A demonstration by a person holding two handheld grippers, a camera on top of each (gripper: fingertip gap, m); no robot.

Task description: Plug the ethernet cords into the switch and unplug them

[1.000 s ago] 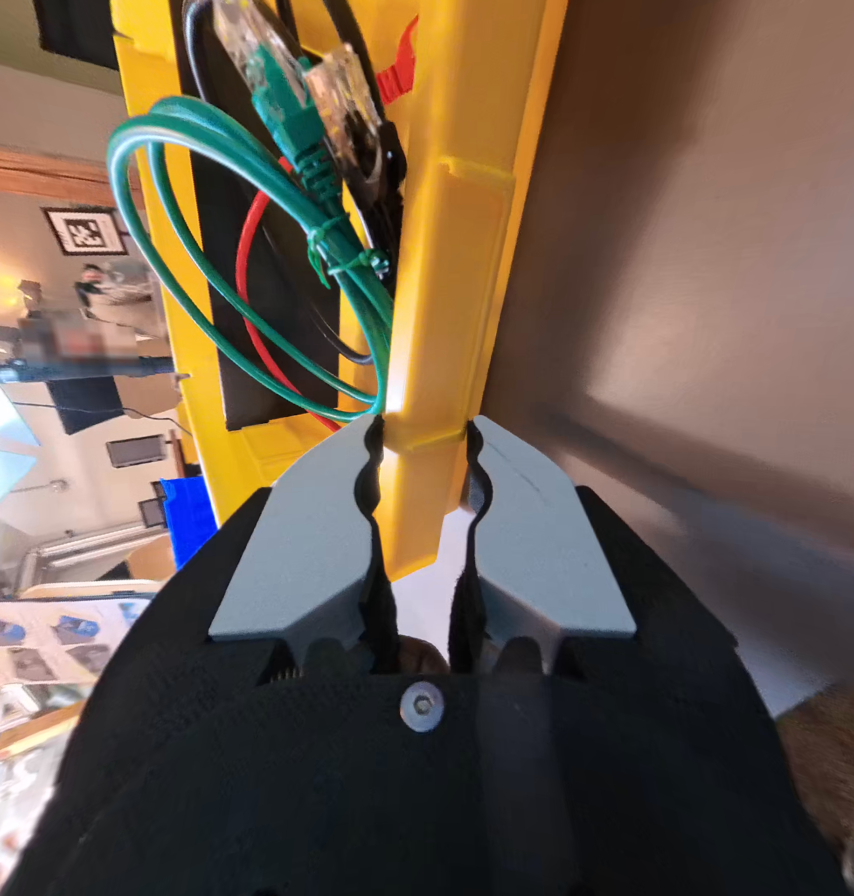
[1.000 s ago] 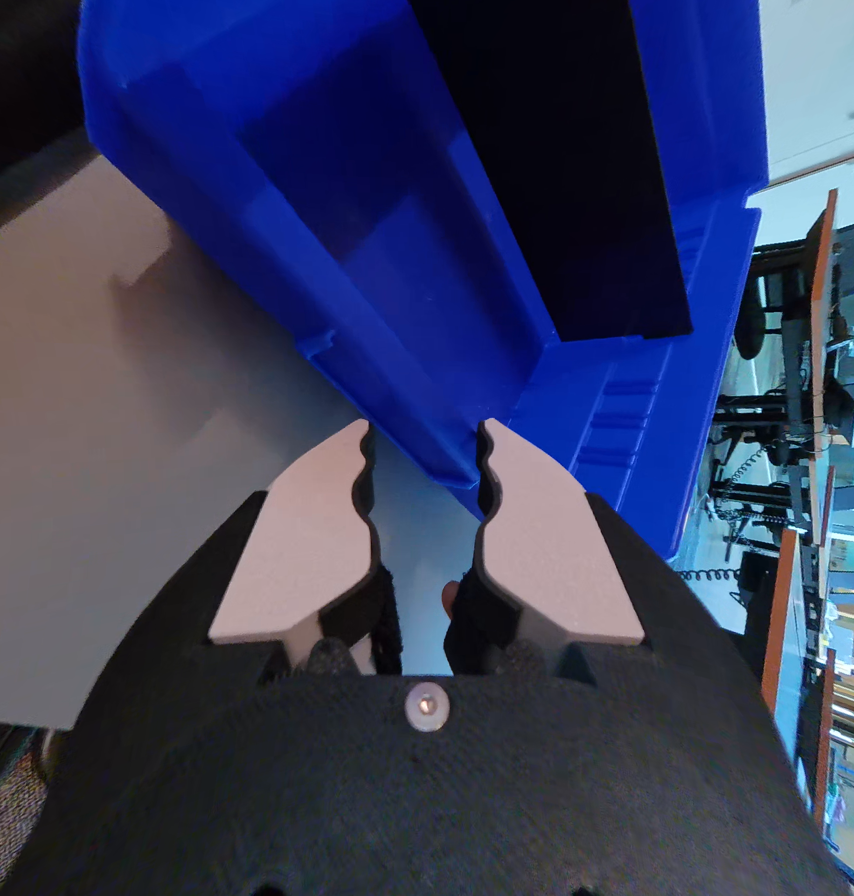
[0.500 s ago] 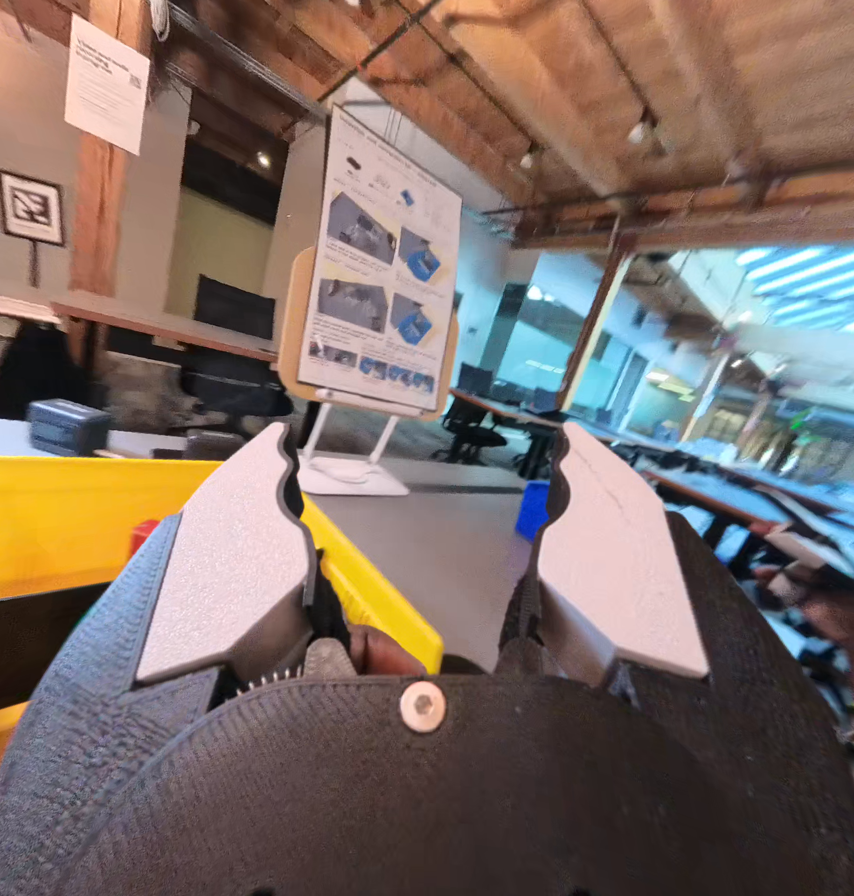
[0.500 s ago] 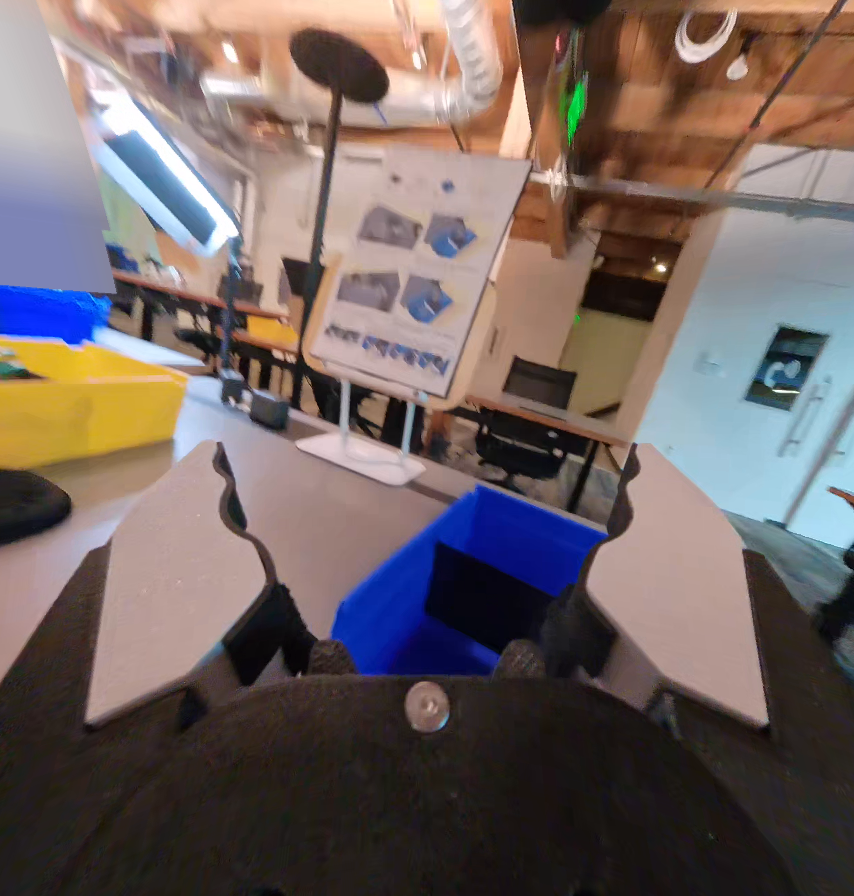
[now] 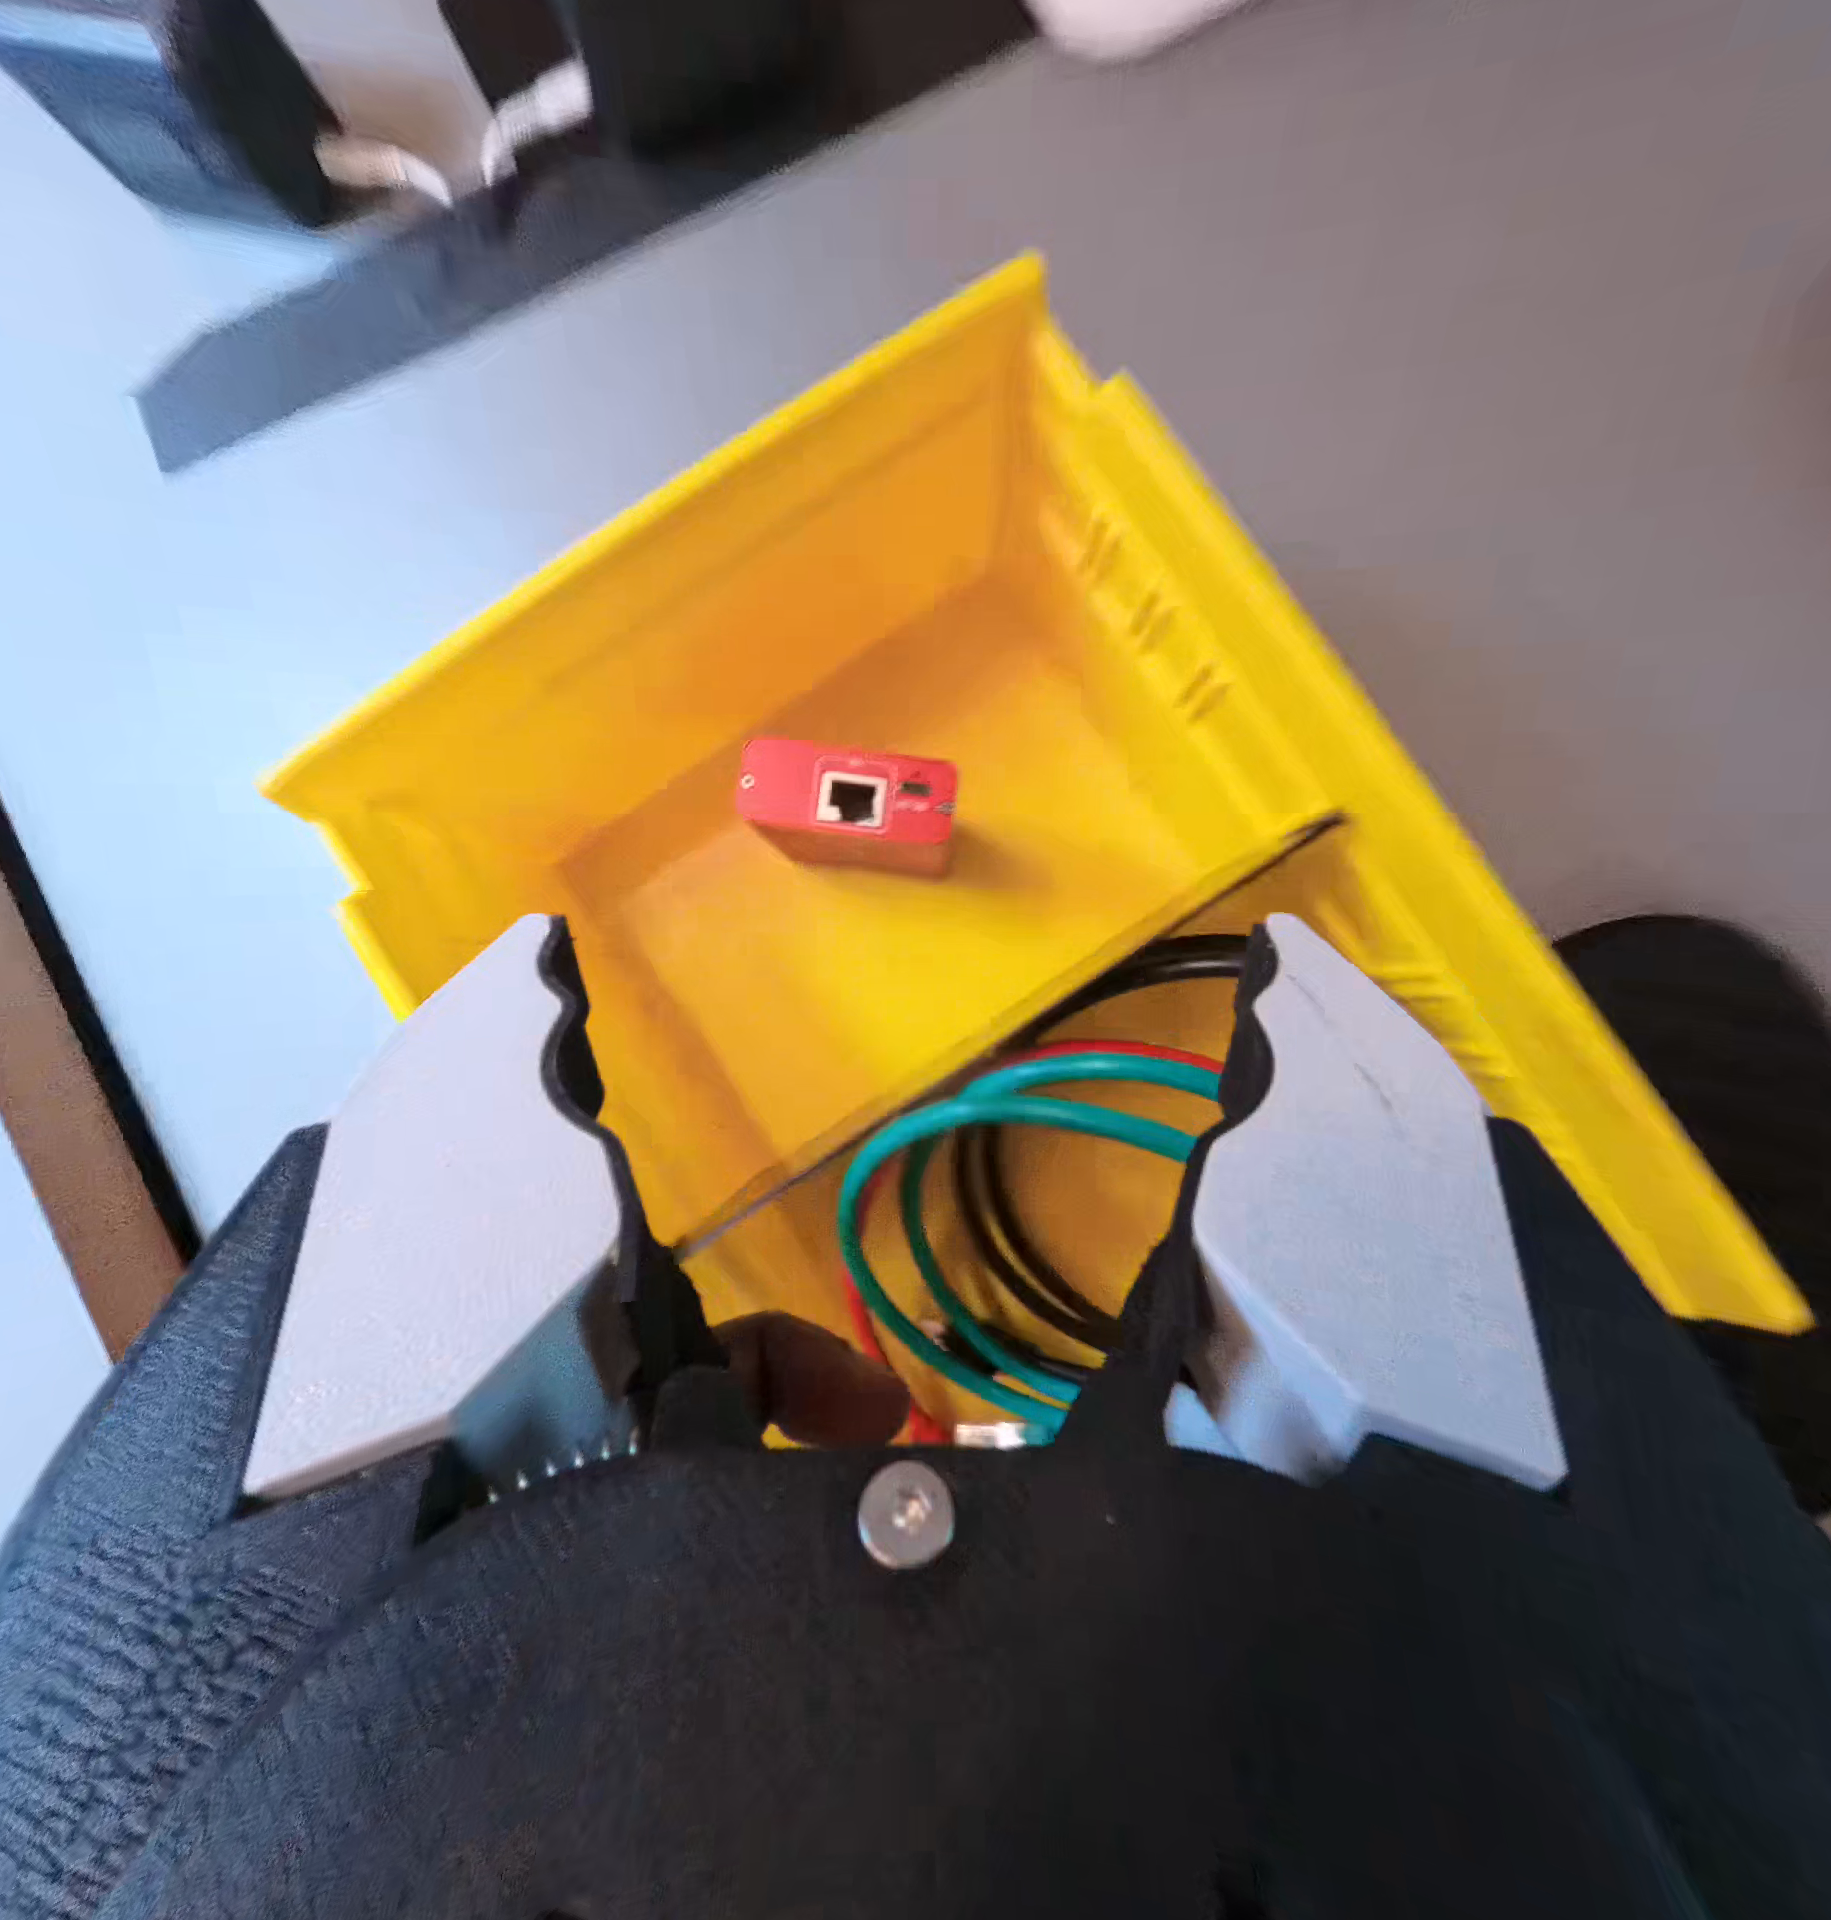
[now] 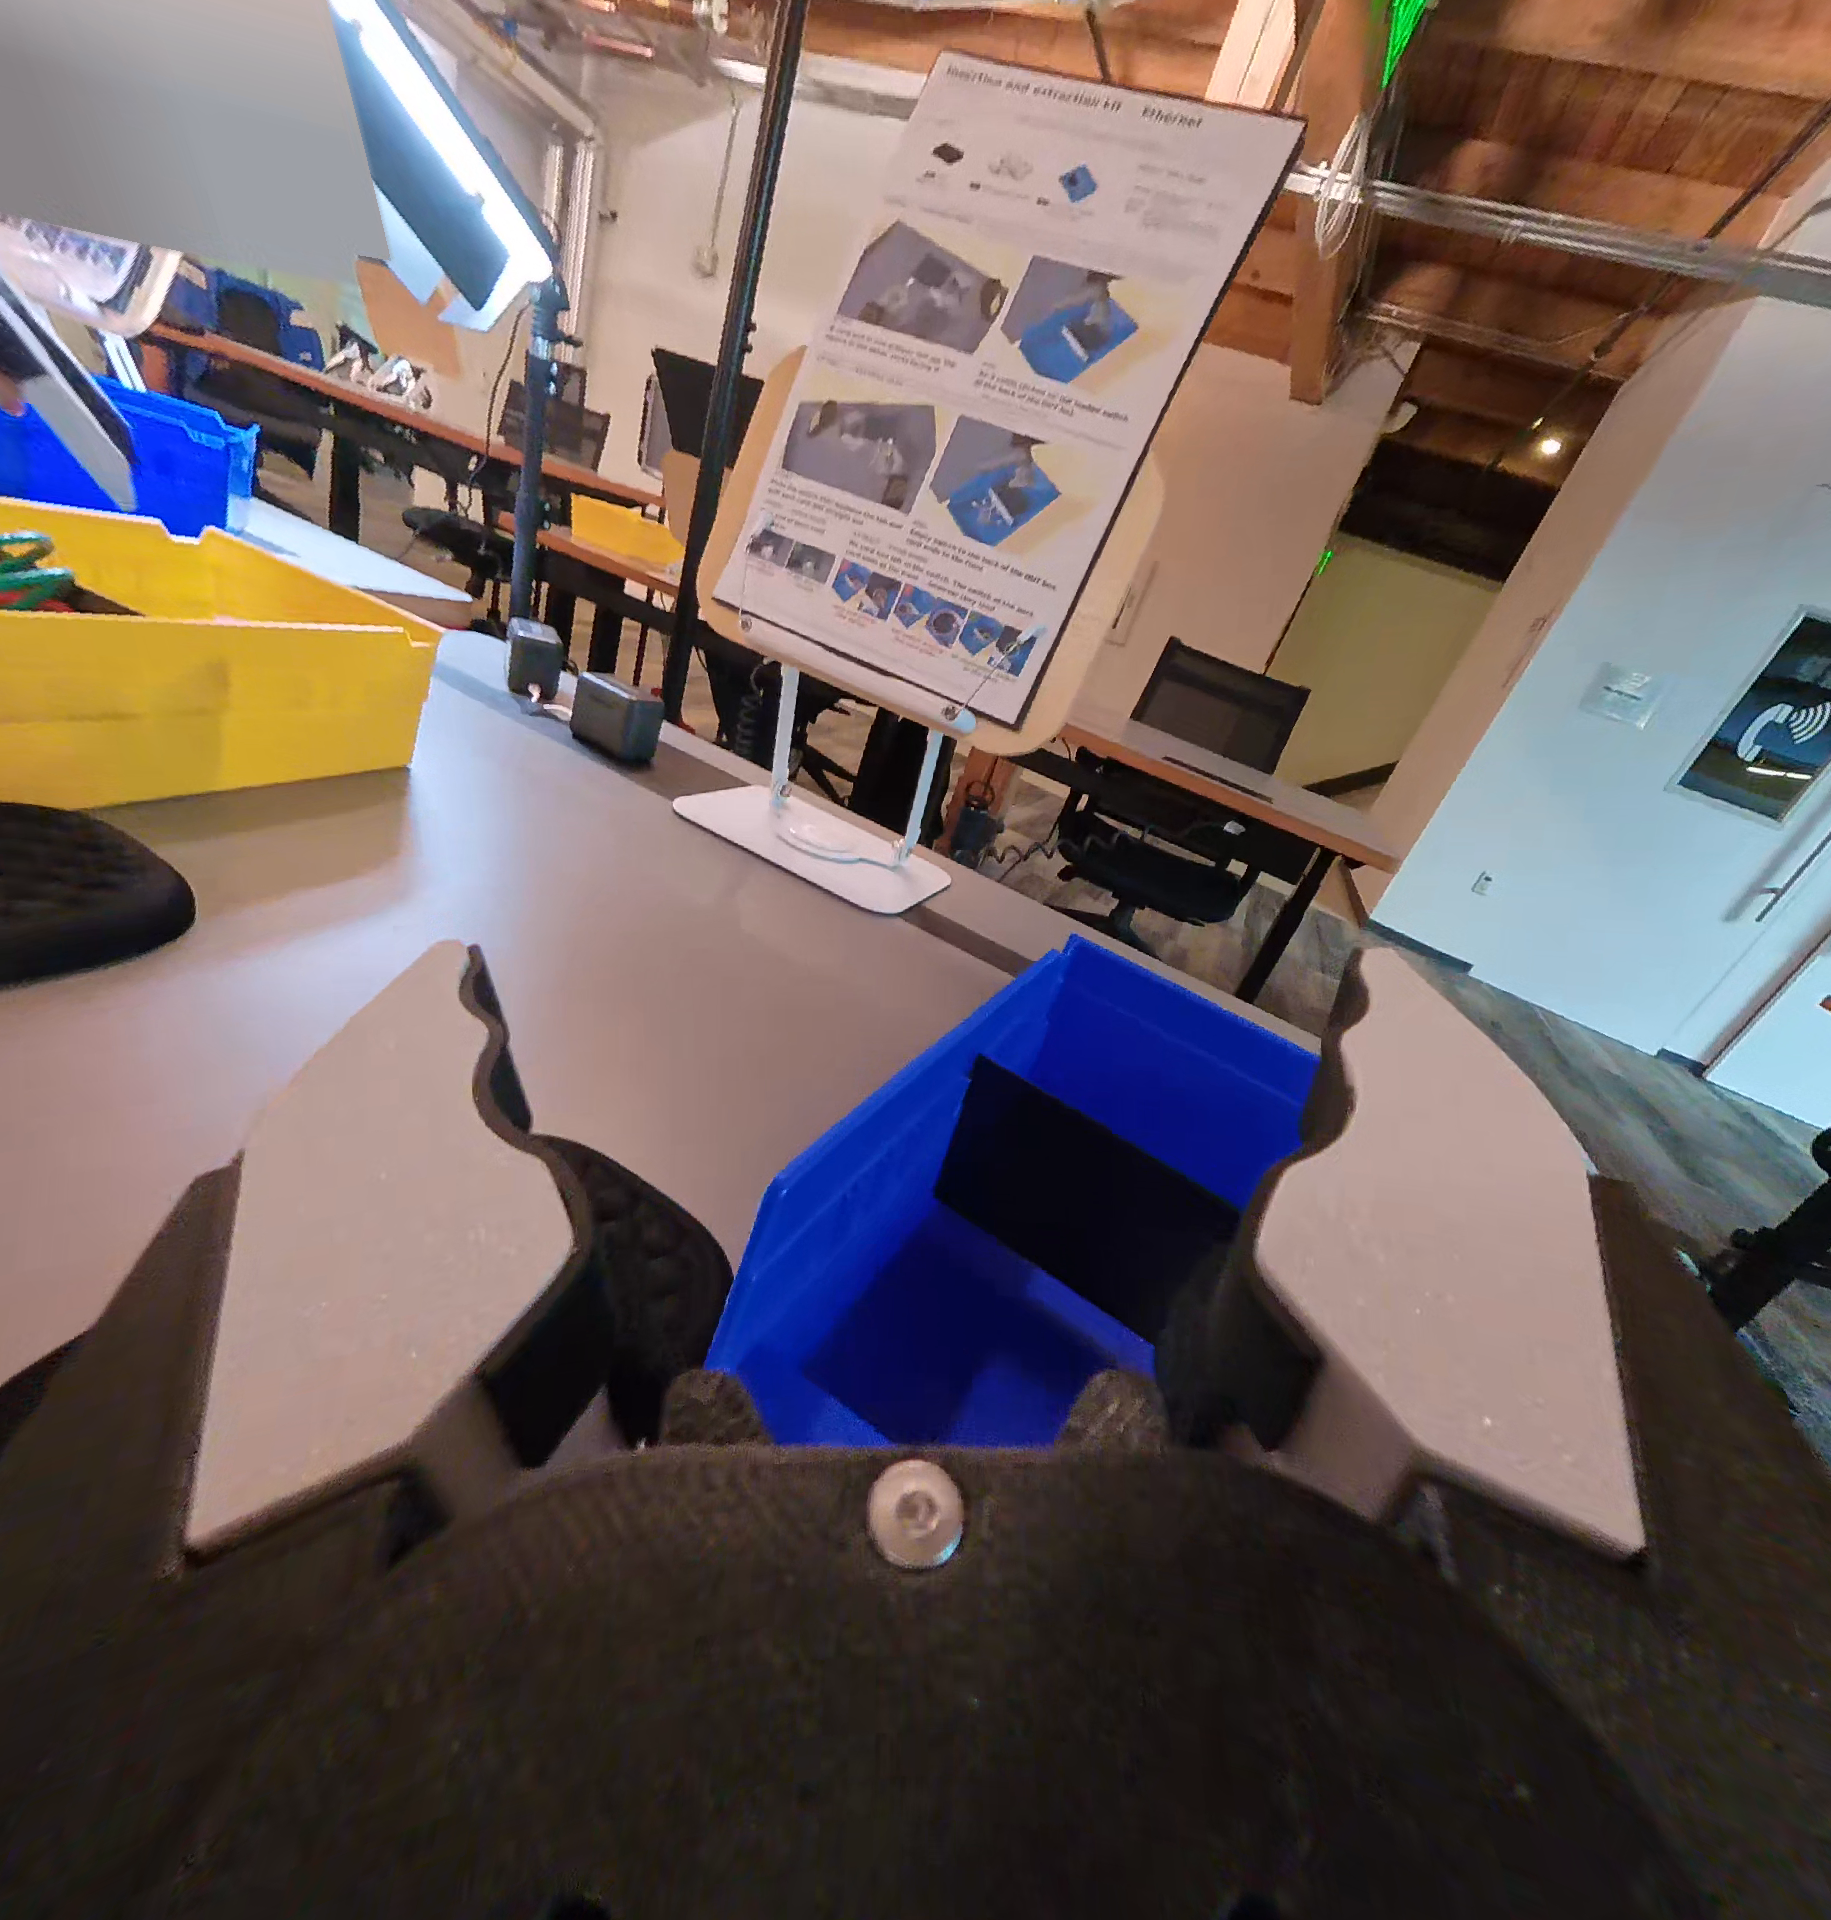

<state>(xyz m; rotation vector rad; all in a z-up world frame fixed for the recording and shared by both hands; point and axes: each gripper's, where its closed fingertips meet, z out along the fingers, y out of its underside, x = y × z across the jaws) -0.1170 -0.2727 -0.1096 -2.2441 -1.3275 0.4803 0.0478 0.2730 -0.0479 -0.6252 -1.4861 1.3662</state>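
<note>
In the left wrist view a yellow bin (image 5: 994,520) stands on the grey table. A small red box with one network port (image 5: 849,805) lies in its far compartment. Green, red and black cords (image 5: 994,1132) lie coiled in the near compartment, behind a thin divider. My left gripper (image 5: 906,935) is open and empty above the bin, over the divider. My right gripper (image 6: 911,956) is open and empty above a blue bin (image 6: 890,1174) that has a black divider (image 6: 1077,1174). The yellow bin (image 6: 184,675) and its cords (image 6: 7,577) show far left.
A black round pad (image 6: 49,894) lies beside the yellow bin; it also shows in the left wrist view (image 5: 1721,1091). An instruction sheet on a white stand (image 6: 994,416) and small grey boxes (image 6: 610,717) sit at the table's far edge. Desks and chairs stand beyond.
One second ago each gripper was closed on its bin's wall; both have let go. The left view has swung from the room down onto the yellow bin. The right gripper has barely moved.
</note>
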